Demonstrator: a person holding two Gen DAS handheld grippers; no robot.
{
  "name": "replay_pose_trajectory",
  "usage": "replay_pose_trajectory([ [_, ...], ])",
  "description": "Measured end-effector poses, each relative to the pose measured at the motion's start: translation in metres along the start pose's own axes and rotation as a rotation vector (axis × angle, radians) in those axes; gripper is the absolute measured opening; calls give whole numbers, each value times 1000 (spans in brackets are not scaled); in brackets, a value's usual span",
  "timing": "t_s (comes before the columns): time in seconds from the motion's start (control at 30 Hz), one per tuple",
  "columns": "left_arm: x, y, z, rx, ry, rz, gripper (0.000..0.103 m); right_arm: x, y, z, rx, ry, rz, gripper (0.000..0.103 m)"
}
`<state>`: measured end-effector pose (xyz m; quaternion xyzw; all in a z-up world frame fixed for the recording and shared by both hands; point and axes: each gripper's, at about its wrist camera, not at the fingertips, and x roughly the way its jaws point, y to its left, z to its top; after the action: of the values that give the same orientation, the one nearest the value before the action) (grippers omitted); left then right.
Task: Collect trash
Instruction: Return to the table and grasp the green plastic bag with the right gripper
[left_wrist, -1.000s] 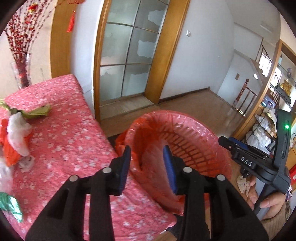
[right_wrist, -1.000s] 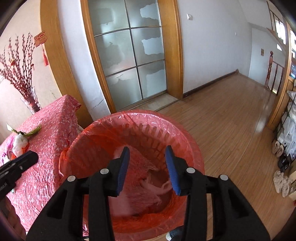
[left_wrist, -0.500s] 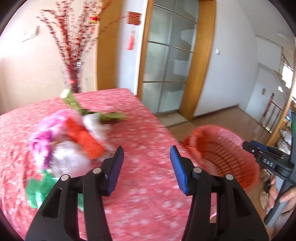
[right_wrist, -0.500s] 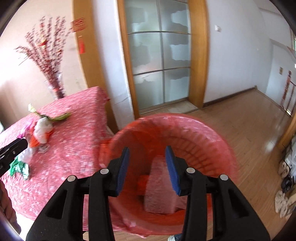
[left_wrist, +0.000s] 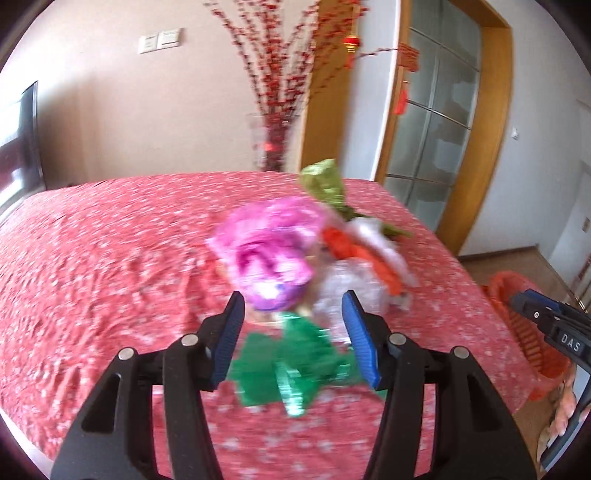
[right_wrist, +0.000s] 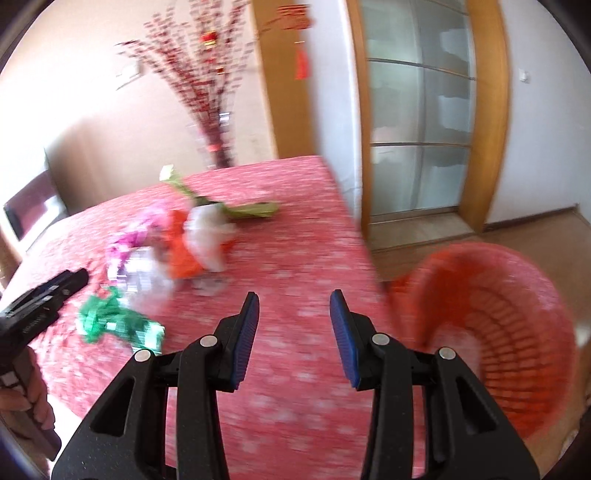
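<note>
A heap of trash lies on the red tablecloth (left_wrist: 92, 258): a pink crumpled wrapper (left_wrist: 269, 247), a green foil wrapper (left_wrist: 291, 358), clear plastic (left_wrist: 351, 288), orange and white scraps (left_wrist: 369, 251) and an olive wrapper (left_wrist: 325, 184). My left gripper (left_wrist: 291, 339) is open and empty, just above the green wrapper. My right gripper (right_wrist: 293, 336) is open and empty over the table's near right part, right of the heap (right_wrist: 177, 251). The orange bin (right_wrist: 491, 328) with a red liner stands off the table's right edge. It also shows in the left wrist view (left_wrist: 524, 332).
A glass vase of red berry branches (left_wrist: 273, 140) stands at the table's far edge. A glass door in a wooden frame (right_wrist: 421, 122) is behind the table. Wood floor (right_wrist: 535, 229) lies to the right. A dark chair back (right_wrist: 29, 206) is at the far left.
Both grippers swung left from the bin toward the table. The left gripper moved over the trash heap and opened wider. The right gripper left the bin mouth and opened wider.
</note>
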<state>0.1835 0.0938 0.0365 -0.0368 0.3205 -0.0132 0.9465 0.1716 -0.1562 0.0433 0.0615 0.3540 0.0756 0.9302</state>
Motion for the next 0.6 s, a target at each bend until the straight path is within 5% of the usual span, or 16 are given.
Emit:
replay_pose_trajectory([
  [0.3,1,49,-4,-66,17,63,55,28,90,-9,-118,59,180,41],
  [0.6,-2,71,-7,-103,25,95,55,54,131,-23,-210,126,203,45],
])
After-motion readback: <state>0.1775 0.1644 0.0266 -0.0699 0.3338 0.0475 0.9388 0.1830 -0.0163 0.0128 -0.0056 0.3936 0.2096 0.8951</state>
